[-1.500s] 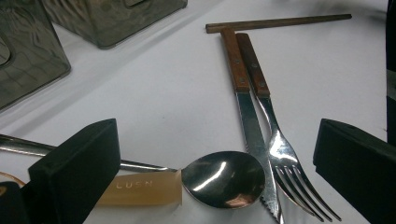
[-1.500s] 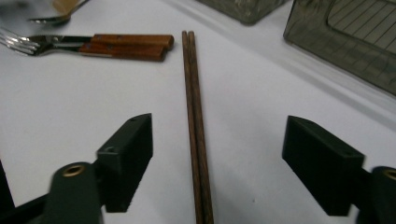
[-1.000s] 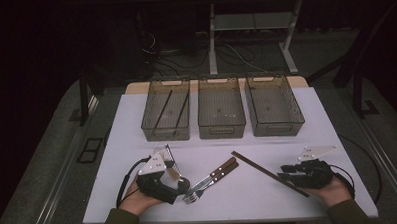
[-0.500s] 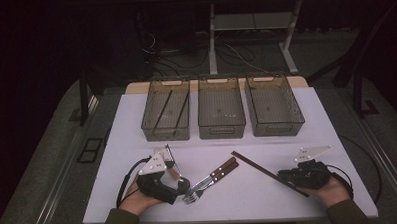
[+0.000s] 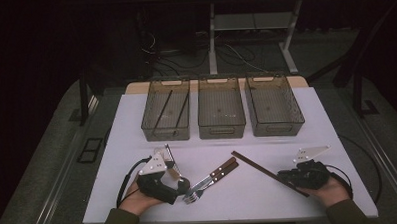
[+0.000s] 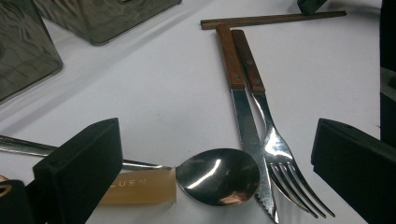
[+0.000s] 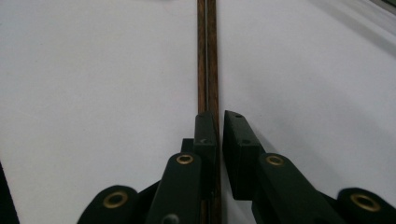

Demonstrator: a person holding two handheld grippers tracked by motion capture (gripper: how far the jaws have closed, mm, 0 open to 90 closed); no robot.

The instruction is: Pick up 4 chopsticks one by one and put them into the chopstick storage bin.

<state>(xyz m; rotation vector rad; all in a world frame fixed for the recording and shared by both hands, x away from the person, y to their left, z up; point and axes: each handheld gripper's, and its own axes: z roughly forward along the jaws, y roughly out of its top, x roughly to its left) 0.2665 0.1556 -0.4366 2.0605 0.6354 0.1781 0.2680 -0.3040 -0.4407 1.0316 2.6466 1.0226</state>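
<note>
A pair of dark brown chopsticks lies slanted on the white table at front right. My right gripper is shut on their near end. In the right gripper view the chopsticks run straight away from the closed right gripper. At front left my left gripper rests open. In the left gripper view, the left gripper has a spoon, a wooden-handled knife and a fork lying between its wide jaws, untouched.
Three clear grey bins stand in a row at the back: left bin, middle bin, right bin. Two dark sticks lie in the left bin. Bare table stretches between the bins and the cutlery.
</note>
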